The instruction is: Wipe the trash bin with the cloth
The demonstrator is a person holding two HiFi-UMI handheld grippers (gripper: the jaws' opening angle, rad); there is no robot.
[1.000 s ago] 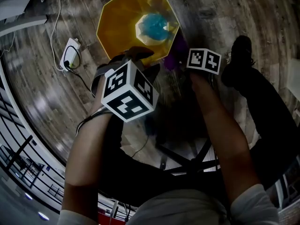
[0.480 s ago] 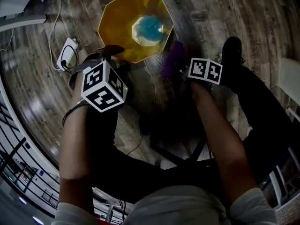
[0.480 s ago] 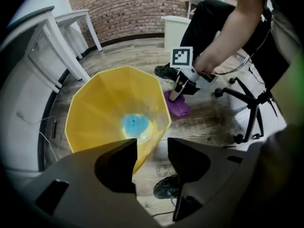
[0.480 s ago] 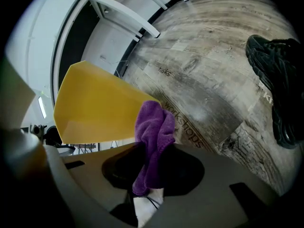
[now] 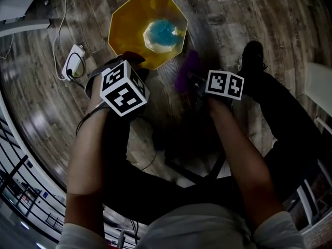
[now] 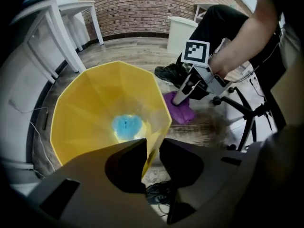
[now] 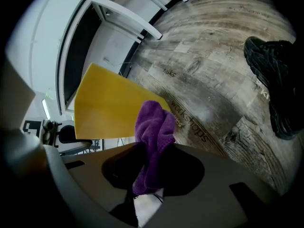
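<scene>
Far left on the floor (image 5: 46, 102) lies a white plug block (image 5: 72, 62) with its cable (image 5: 63, 19). It is near the bin but apart from it, and worth minding if the bin gets shoved that way.

Next comes the left gripper (image 6: 152, 148), pointing almost straight down. Its jaws have just been closing and now nip the near rim of the bin (image 6: 95, 103), with the thin yellow wall between them. The bin stands upright on the floor, mouth up, with a blue patch (image 5: 162, 31) at its bottom that I cannot identify. It looks like thin, faceted plastic — light, a little springy, slick. I'd judge it will skate or tip under a wiping push unless that rim hold steadies it, so the rim seems the sensible place to grip.

Right of it is the cloth (image 7: 154, 122), purple, soft and bunched. It is clamped in the closed jaws of the right gripper (image 7: 153, 151), just beside the bin's outer wall and seemingly not on it yet. It should fold round the facets easily.

Further right a dark shoe (image 5: 252, 56) and, nearer the person, chair legs (image 6: 244, 110) crowd that side — little room to swing there.
</scene>
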